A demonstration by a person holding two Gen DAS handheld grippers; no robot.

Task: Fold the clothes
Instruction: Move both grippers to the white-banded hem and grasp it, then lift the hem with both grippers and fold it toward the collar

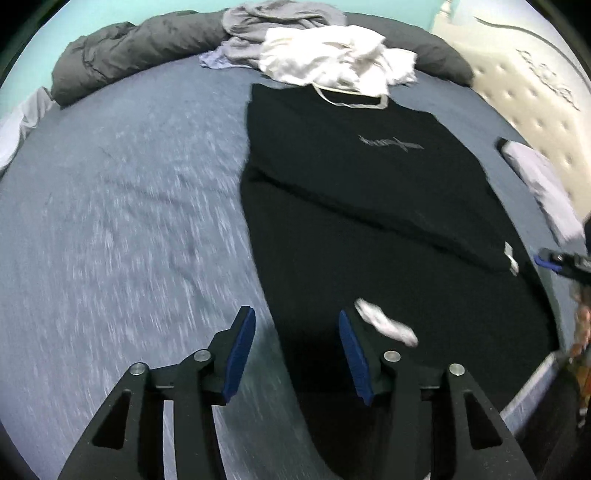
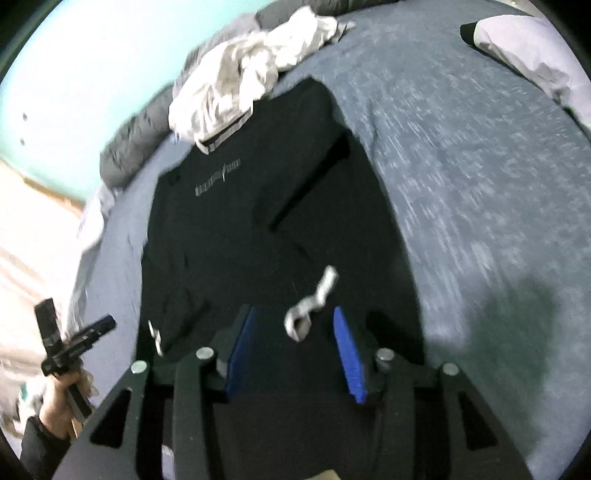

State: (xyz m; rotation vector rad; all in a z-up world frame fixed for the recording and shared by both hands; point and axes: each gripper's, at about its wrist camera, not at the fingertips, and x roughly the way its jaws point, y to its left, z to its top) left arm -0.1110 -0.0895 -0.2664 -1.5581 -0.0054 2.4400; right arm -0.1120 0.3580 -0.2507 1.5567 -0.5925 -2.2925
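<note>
A black T-shirt (image 1: 369,206) with a small grey chest print lies spread flat on the blue-grey bed sheet (image 1: 129,221), sleeves folded in; it also shows in the right wrist view (image 2: 266,229). A small white tag or drawstring (image 1: 388,325) lies on its near hem, also in the right wrist view (image 2: 310,306). My left gripper (image 1: 297,347) is open and empty above the shirt's near left edge. My right gripper (image 2: 293,343) is open and empty above the near hem. The right gripper also shows at the left wrist view's right edge (image 1: 557,264).
A crumpled white garment (image 1: 340,59) and a grey garment (image 1: 266,22) lie at the shirt's collar end. A dark grey duvet (image 1: 140,51) runs along the far edge. A pale pillow (image 1: 543,184) and a tufted headboard (image 1: 535,92) are at the right.
</note>
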